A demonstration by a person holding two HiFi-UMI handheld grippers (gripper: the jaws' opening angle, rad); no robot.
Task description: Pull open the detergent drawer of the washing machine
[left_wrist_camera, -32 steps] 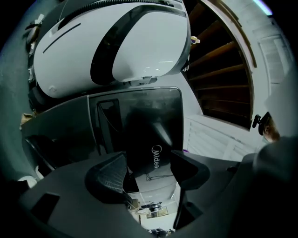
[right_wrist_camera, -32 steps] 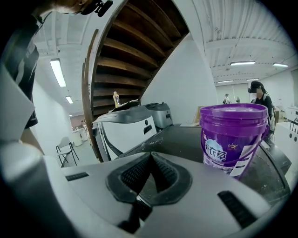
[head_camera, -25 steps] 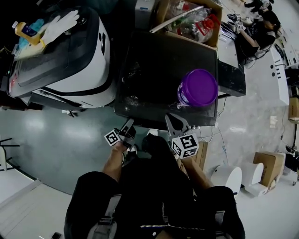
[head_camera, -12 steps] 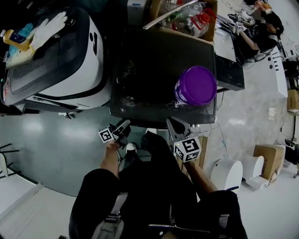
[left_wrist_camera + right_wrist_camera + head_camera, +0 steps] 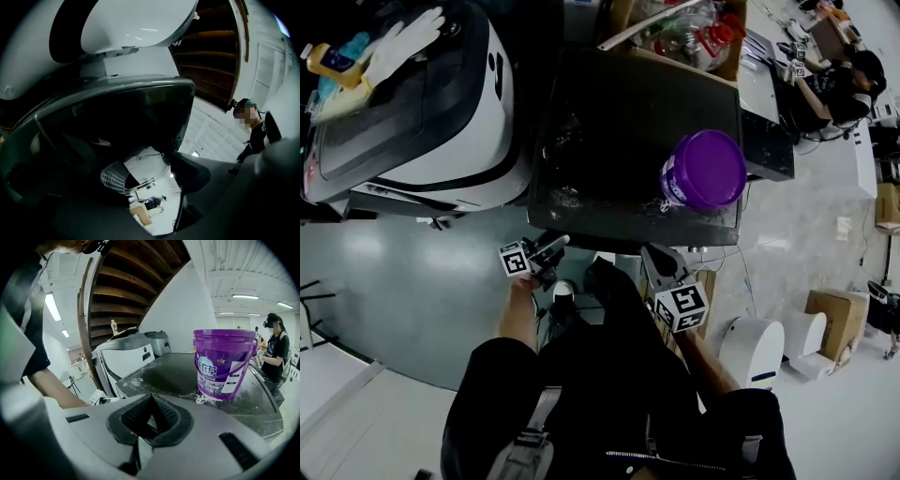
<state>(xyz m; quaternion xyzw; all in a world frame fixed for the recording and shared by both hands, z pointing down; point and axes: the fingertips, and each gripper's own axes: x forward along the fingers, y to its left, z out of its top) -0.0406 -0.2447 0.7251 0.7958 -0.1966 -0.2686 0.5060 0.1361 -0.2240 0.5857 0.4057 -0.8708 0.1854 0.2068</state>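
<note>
The dark-topped washing machine point(image 5: 619, 141) fills the middle of the head view, and its front face with the detergent drawer is hidden under the top's near edge. My left gripper point(image 5: 551, 247) sits at that near edge, left of centre. In the left gripper view it point(image 5: 150, 187) is open, with a glossy dark curved surface point(image 5: 117, 117) close above and the room showing through the gap. My right gripper point(image 5: 654, 258) hangs near the front edge further right. In the right gripper view it point(image 5: 149, 425) is shut on nothing and faces the machine's top point(image 5: 178, 371).
A purple lidded bucket point(image 5: 703, 169) point(image 5: 222, 362) stands on the machine's right side amid spilled white powder. A white and black machine point(image 5: 441, 122) stands to the left, with a glove and bottle point(image 5: 403, 42) on it. Behind is a cardboard box point(image 5: 684, 37). A person point(image 5: 274, 348) stands at the right.
My left gripper has crept a little left and closer to the machine's front edge. The right gripper has hardly moved. The head view has shifted slightly.
</note>
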